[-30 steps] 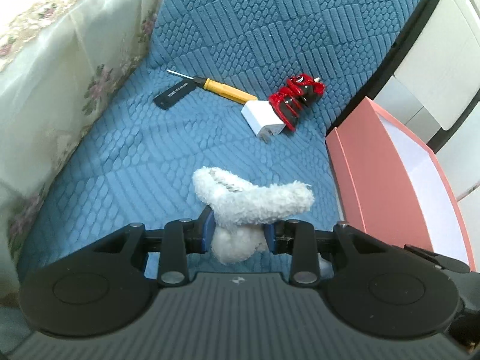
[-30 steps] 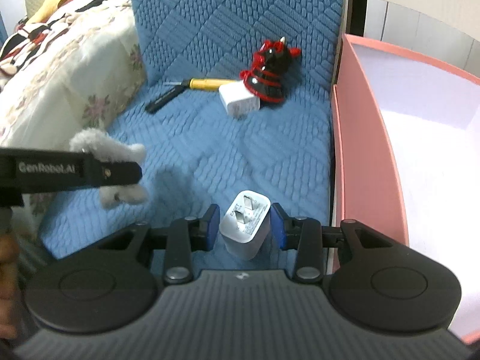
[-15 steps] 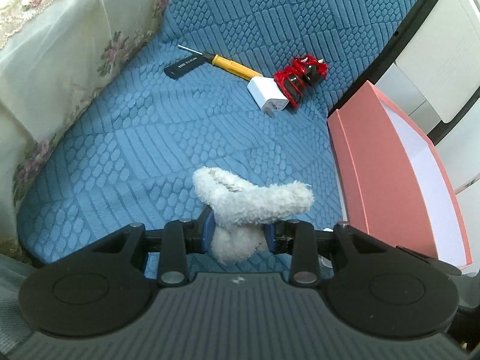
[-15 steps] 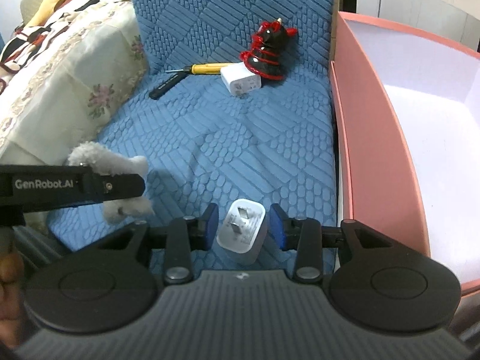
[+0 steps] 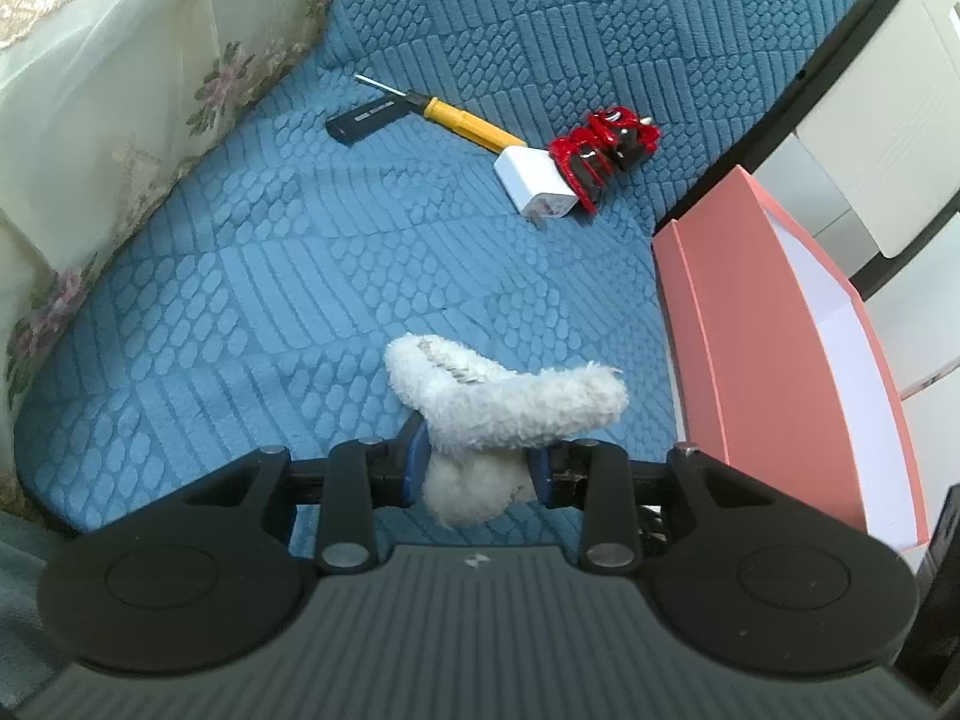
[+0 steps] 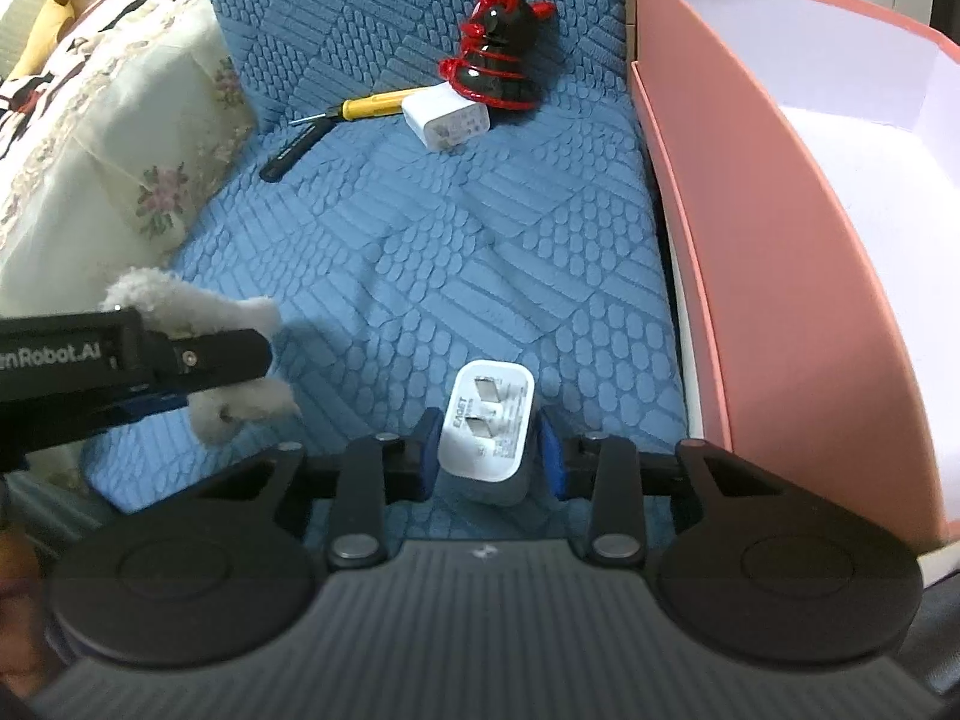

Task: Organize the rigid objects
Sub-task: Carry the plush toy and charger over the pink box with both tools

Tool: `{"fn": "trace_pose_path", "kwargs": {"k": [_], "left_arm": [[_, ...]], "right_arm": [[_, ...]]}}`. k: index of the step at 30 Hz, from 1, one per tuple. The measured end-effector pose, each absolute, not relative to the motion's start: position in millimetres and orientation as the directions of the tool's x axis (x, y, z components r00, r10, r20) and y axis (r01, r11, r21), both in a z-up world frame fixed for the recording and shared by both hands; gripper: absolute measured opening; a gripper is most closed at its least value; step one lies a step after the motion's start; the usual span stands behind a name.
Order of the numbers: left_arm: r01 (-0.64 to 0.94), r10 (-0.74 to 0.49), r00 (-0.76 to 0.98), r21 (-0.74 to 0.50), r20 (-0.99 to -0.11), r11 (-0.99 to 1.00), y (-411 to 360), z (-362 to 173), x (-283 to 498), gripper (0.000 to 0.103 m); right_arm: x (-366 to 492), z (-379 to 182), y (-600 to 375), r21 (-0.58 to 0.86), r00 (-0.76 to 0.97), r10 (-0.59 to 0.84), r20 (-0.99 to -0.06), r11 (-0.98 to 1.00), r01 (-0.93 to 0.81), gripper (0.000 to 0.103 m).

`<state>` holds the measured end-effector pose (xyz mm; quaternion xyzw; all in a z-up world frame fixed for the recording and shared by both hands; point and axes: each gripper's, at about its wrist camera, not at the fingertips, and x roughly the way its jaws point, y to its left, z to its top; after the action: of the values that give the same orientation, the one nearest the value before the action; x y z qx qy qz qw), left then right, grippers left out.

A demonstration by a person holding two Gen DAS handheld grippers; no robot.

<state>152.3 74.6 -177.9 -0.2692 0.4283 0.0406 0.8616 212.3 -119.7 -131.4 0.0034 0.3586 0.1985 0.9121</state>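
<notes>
Closing tighter than a second ago, right claw (image 6: 487, 457) around white charger (image 6: 489, 411).

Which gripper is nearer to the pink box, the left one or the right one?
Right. The right gripper, closing on a white charger, is close beside the pink box. The left gripper, holding a white fluffy toy, is farther away across the blue cushion.

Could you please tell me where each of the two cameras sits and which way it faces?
Left wrist view: sits on the left tongs, looking down across the blue cushion; they grip a fluffy white toy.
Right wrist view: sits on the right tongs, closing on a white charger; the left tongs appear at left.
Both show the screwdriver, red-black figurine and pink box.
</notes>
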Motion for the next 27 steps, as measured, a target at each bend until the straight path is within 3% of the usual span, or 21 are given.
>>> {"fn": "trace_pose_path", "kwargs": {"k": [15,27], "left_arm": [[-0.243,-0.166,0.680,-0.433,-0.714,0.868,51.5,-133.3,130.6,0.039],[-0.216,-0.164,0.721,-0.443,-0.673,0.870,26.5,-51.8,128.9,0.039]], "right_arm": [[187.5,-88.0,-134.1,0.142,0.681,0.430,-0.592,0.888,-0.437,0.030],[170.2,-21.1,-178.8,0.180,0.697,0.470,-0.541,0.874,-0.451,0.030]]}}
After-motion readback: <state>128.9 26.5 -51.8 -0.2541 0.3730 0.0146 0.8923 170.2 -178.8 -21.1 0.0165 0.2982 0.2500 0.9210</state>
